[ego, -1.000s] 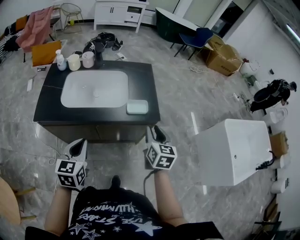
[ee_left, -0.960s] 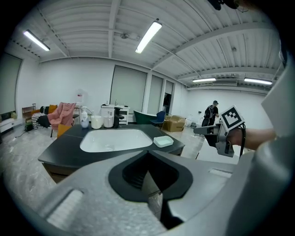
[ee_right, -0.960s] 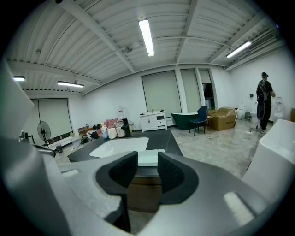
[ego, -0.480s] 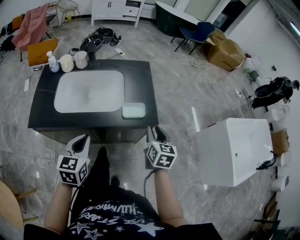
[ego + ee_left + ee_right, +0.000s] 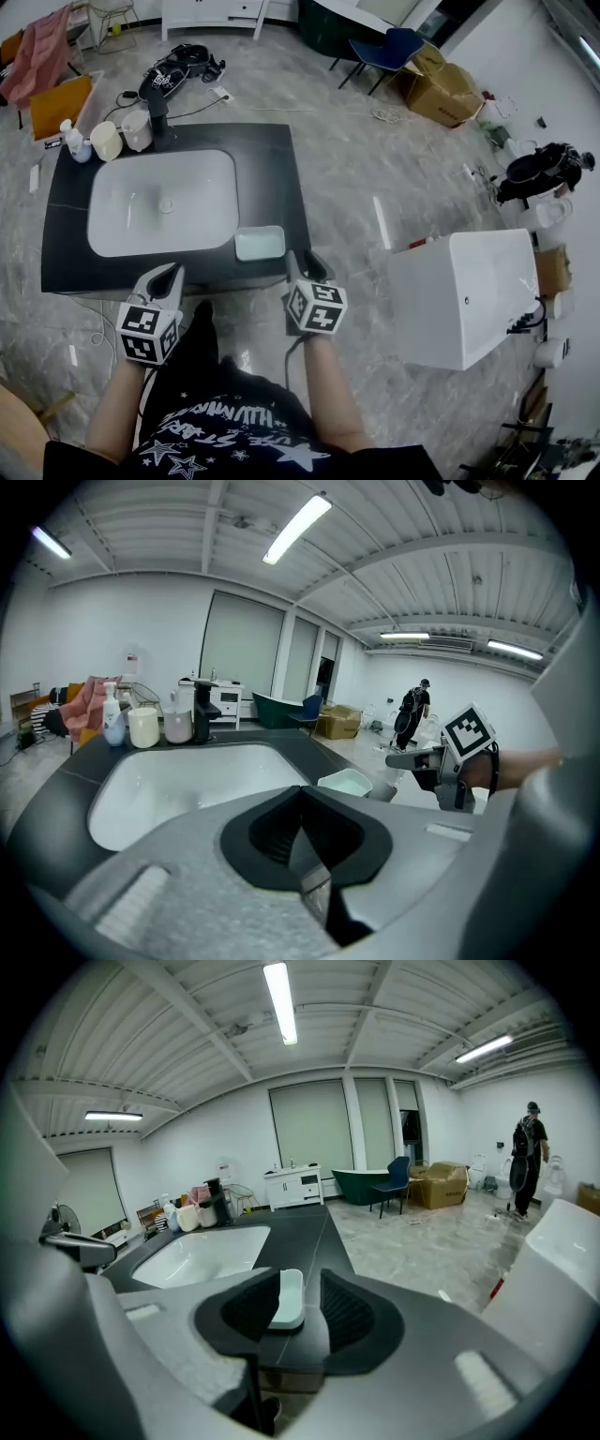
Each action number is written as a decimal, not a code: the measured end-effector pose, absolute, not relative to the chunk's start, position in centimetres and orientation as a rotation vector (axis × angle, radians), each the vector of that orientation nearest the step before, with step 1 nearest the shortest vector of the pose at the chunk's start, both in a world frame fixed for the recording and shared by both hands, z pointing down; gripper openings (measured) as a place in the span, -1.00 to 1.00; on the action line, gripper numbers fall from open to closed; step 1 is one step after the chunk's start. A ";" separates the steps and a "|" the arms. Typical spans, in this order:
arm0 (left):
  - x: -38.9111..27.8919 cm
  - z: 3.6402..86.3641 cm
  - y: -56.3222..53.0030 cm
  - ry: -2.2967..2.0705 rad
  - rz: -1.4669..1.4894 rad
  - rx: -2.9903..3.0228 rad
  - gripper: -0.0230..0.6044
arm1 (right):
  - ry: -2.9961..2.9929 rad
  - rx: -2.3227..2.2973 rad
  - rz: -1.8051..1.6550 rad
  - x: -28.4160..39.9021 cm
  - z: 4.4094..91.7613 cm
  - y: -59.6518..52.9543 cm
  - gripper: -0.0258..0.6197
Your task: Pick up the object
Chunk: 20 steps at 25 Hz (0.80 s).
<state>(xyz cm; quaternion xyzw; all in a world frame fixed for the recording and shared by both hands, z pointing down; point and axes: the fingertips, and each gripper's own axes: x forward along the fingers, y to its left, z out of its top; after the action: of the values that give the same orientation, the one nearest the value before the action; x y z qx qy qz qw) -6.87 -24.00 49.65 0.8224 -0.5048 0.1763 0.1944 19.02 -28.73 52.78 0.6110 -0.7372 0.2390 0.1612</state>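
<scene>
A pale green rectangular dish [image 5: 259, 243] lies on the black vanity counter [image 5: 272, 178], at its front right corner beside the white sink [image 5: 161, 202]. My right gripper [image 5: 307, 264] hovers just off the counter's front edge, open; in the right gripper view the dish [image 5: 289, 1299] shows in the gap of that gripper [image 5: 301, 1290], still ahead of the pads. My left gripper [image 5: 166, 279] is at the front edge below the sink, shut and empty. In the left gripper view [image 5: 300, 795] the dish [image 5: 345, 782] sits to the right.
At the counter's back left stand a soap bottle [image 5: 71, 141], two cups [image 5: 106, 141] and a black faucet [image 5: 159, 117]. A white tub-like unit [image 5: 469, 295] stands on the floor to the right. Cardboard boxes [image 5: 441, 94] and a person [image 5: 528, 1162] are farther off.
I have stepped closer to the vanity. Both grippers now reach its front edge, and the right one has come nearly in line with the green dish. Jaws unchanged.
</scene>
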 end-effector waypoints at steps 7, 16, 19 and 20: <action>-6.5 51.0 -29.1 -1.341 0.524 2.307 -0.90 | -2.009 1.673 0.763 18.0 56.0 -32.2 -0.48; -7.0 53.0 -32.8 -1.279 0.551 2.275 -0.90 | -1.917 1.522 0.809 16.7 59.6 -34.6 -0.54; -7.3 53.5 -33.7 -1.266 0.559 2.267 -0.90 | -1.884 1.507 0.802 16.5 60.3 -35.2 -0.57; -7.4 53.7 -33.9 -1.264 0.564 2.265 -0.90 | -1.874 1.500 0.798 16.5 60.4 -35.4 -0.61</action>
<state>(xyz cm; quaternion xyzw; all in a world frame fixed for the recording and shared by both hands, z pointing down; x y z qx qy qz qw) -7.44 -33.86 53.67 0.8280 -0.4622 0.2061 0.2413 16.50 -35.35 60.43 0.5654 -0.7065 0.3006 0.3013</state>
